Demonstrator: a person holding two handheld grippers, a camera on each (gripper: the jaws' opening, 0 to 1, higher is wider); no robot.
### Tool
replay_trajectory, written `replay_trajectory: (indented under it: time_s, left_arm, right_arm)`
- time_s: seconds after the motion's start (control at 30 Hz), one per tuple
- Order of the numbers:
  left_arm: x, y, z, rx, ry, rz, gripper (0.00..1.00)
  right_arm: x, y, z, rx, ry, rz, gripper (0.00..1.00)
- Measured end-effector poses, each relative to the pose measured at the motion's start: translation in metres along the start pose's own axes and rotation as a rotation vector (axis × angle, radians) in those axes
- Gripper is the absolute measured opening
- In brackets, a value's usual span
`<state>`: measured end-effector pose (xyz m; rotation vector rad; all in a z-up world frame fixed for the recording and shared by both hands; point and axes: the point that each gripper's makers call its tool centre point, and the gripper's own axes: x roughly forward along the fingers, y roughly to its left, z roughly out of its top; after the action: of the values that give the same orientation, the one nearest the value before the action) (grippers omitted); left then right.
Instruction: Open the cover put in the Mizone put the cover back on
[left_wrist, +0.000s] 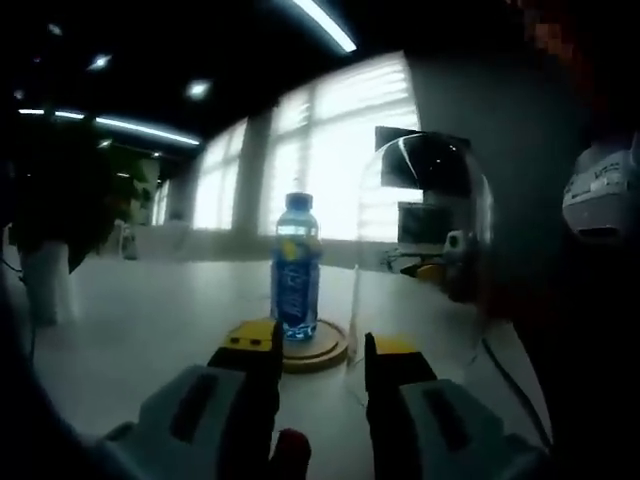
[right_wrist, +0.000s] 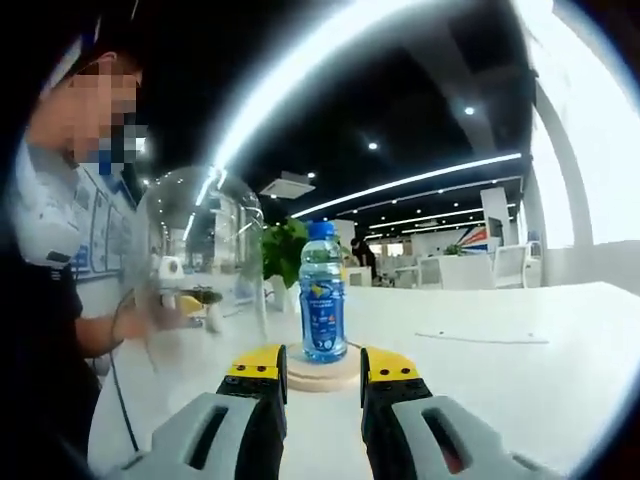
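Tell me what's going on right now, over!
Both grippers open, left gripper and right gripper holding nothing. Bottle upright on round base. Clear dome off, beside the base. Nothing in the way.

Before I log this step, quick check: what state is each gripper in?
Left gripper: jaws open, holding nothing, facing the Mizone bottle.
Right gripper: jaws open, holding nothing.

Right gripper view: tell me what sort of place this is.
Probably an open-plan office or showroom: long ceiling light strips, white chairs at tables in the background, a potted plant, and a broad white table holding the Mizone bottle.
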<state>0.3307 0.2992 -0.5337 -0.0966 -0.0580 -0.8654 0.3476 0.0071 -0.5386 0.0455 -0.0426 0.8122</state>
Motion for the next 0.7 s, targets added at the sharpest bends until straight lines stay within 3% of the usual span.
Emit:
replay_trajectory:
  time_s: [0.17,0.3,0.43,0.7]
  left_arm:
    - [-0.004,0.001,0.006,-0.02,-0.02,-0.012,0.3]
    - [-0.007,-0.01,0.012,-0.018,-0.04,-0.061,0.38]
    - [-0.007,-0.018,0.014,-0.002,-0.044,-0.091,0.41]
    - [-0.007,-0.048,0.016,-0.026,-0.055,-0.22,0.51]
  right_arm:
    - [-0.002,0.013,0.002,-0.019,-0.004,0.058,0.24]
    - [-0.003,0.026,0.001,-0.043,-0.001,0.113,0.36]
    - [-0.007,0.051,0.009,0.0,-0.042,0.233,0.45]
    - [-0.013,0.076,0.03,0.048,-0.144,0.363,0.53]
